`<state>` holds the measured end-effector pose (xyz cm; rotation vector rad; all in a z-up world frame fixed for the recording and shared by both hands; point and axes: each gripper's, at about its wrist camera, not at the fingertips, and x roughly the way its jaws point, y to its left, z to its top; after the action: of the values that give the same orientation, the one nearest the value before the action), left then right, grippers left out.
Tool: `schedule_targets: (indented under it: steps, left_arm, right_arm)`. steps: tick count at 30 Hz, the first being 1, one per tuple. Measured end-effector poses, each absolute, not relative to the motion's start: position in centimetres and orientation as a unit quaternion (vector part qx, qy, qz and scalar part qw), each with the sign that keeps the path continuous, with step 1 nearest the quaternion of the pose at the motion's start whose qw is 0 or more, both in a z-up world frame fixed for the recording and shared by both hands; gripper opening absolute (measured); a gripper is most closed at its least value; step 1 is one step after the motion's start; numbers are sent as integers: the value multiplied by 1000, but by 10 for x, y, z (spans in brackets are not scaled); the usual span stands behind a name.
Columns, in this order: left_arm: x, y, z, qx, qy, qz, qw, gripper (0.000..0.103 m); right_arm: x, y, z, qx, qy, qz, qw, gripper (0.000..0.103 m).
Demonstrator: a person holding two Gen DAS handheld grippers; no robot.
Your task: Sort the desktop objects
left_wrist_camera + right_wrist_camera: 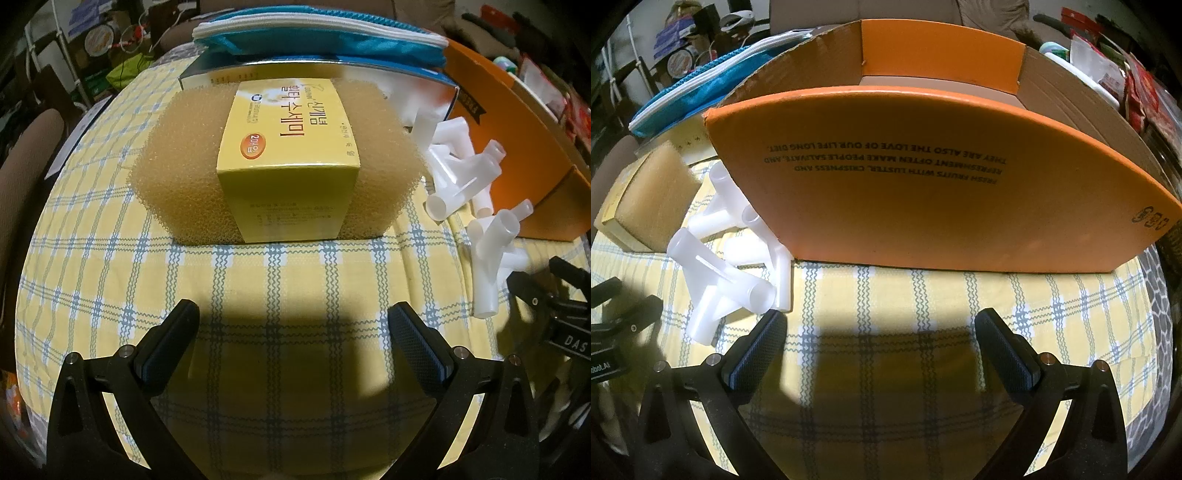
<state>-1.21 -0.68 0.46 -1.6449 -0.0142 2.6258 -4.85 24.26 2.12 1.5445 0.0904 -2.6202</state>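
A tan sponge pack [280,162] with a yellow paper sleeve lies on the checked cloth straight ahead of my left gripper [293,325], which is open and holds nothing. Several white plastic pipe connectors [465,173] are heaped to its right, against an orange cardboard box [517,125]. In the right wrist view the same box [923,192] stands open-topped just beyond my right gripper [881,330], open and empty over the cloth. The connectors [727,273] lie left of its left finger, and the sponge pack [646,199] is farther left.
A blue zip pouch [317,40] rests on a flat blue-edged box [436,79] behind the sponge. The yellow checked cloth [295,273] covers the surface. Chairs and clutter ring the table; packets [1145,92] sit beyond the orange box at right.
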Motion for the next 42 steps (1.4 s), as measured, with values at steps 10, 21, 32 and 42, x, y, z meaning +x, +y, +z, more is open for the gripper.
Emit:
schedule_targets:
  steps: [10,21,32,42]
  left_arm:
    - [-7,-16,5,-515,-3,857,38,103]
    - [4,-55,41,-479,-62,873,65,103]
    - [8,-54,91,-442,-39,892,84,103]
    - [-32,-78,126,-419,-44,903,78,103]
  right_arm:
    - [-45,240,20,525,36,-848,53,103]
    - [-5,253,58,486,28,-872,48,103]
    - [11,232,107,436,-2,-895,95,103]
    - [-33,182,151,397,-49,-904,151,103]
